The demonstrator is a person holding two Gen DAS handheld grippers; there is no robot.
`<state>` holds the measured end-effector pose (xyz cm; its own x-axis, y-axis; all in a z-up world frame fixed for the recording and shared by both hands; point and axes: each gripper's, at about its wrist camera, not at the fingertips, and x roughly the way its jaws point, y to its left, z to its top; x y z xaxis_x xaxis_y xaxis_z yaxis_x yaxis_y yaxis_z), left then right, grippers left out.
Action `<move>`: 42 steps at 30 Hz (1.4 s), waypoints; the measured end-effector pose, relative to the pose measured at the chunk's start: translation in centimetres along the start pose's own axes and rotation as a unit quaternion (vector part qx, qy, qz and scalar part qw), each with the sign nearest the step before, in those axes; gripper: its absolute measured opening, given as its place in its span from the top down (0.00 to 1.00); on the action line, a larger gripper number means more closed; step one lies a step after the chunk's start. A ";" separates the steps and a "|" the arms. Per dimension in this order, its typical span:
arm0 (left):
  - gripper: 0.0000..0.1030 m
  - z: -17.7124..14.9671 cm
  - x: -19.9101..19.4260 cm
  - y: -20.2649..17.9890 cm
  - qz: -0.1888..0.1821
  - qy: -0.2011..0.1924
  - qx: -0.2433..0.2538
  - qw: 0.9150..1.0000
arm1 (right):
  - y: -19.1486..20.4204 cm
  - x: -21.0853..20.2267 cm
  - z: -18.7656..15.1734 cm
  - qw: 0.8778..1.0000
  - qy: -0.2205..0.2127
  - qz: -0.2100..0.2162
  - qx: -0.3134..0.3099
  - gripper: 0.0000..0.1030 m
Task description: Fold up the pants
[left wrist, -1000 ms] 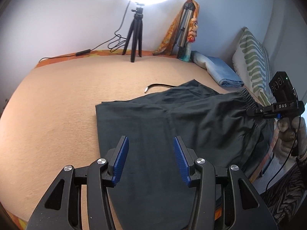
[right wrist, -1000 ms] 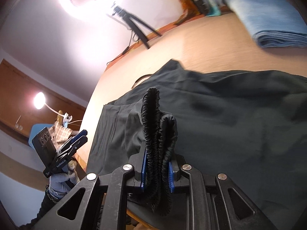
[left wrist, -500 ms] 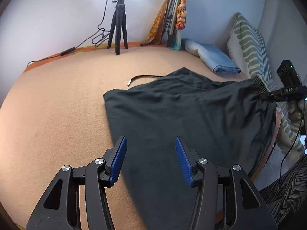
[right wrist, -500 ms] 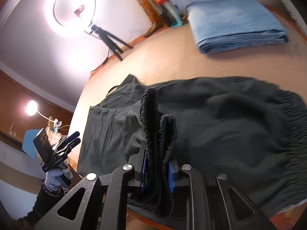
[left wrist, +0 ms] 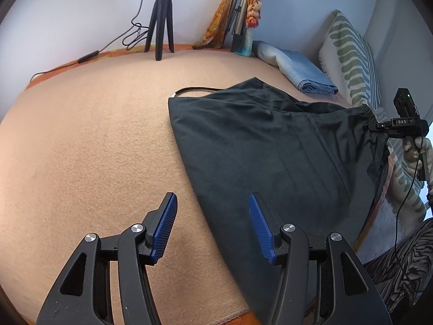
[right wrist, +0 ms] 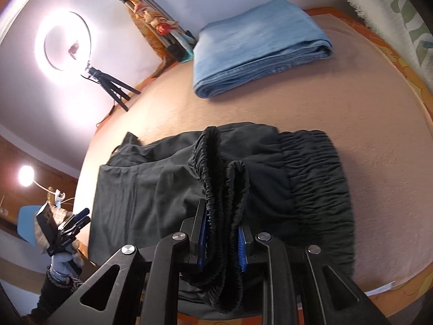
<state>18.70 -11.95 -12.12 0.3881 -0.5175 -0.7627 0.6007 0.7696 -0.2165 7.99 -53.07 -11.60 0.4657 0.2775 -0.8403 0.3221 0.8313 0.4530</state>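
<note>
The dark grey pants (left wrist: pixel 265 146) lie spread on the tan blanket (left wrist: pixel 89 146) of the bed, legs toward the near edge. My right gripper (right wrist: pixel 222 241) is shut on the bunched elastic waistband (right wrist: pixel 216 189) and holds it lifted; it also shows in the left wrist view (left wrist: pixel 379 128) at the far right. My left gripper (left wrist: pixel 212 222) is open and empty, hovering just above the pants' left edge near the bed's front. It shows small in the right wrist view (right wrist: pixel 79 220).
Folded blue jeans (left wrist: pixel 300 70) lie at the back right, beside a striped pillow (left wrist: pixel 351 62). A ring light tripod (left wrist: pixel 161 24) and a second tripod with an orange cloth (left wrist: pixel 238 19) stand at the back wall. A black cable (left wrist: pixel 194 90) lies behind the pants.
My right gripper has pulled the waistband to the right and the pants have stretched out flatter. My left gripper has shifted left, off the pants toward their left edge.
</note>
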 end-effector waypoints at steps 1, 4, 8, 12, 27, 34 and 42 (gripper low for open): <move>0.48 -0.1 0.0 0.0 -0.001 0.000 0.000 1.000 | -0.1 0.0 0.1 1.000 0.001 -0.004 -0.002 0.82; 0.48 -0.2 -0.1 0.0 -0.003 0.002 -0.002 1.000 | -0.1 -0.2 0.3 1.000 0.000 -0.022 -0.011 0.82; 0.48 -0.5 0.0 0.5 -0.009 0.009 -0.016 1.000 | -0.4 0.1 0.4 0.998 -0.001 -0.060 -0.021 0.80; 0.47 -0.8 -0.1 0.9 -0.016 0.013 -0.031 0.999 | -0.6 0.7 0.3 0.995 0.004 -0.089 -0.034 0.77; 0.47 -1.6 0.2 0.4 -0.020 0.024 -0.033 0.999 | 4.0 -1.8 0.4 0.981 -0.043 -0.165 -0.090 0.41; 0.47 -1.8 0.4 -0.3 -0.016 0.025 -0.024 0.999 | 7.6 -2.0 0.5 0.983 -0.071 -0.132 -0.105 0.39; 0.47 -2.2 0.2 -1.7 -0.010 0.022 0.004 1.000 | 13.3 -0.2 0.7 0.986 -0.075 -0.068 -0.135 0.39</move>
<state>16.27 -12.53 -13.22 0.3448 -0.5152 -0.7846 0.6131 0.7566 -0.2274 12.77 -42.43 -5.14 0.5563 0.0978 -0.8252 0.1680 0.9593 0.2270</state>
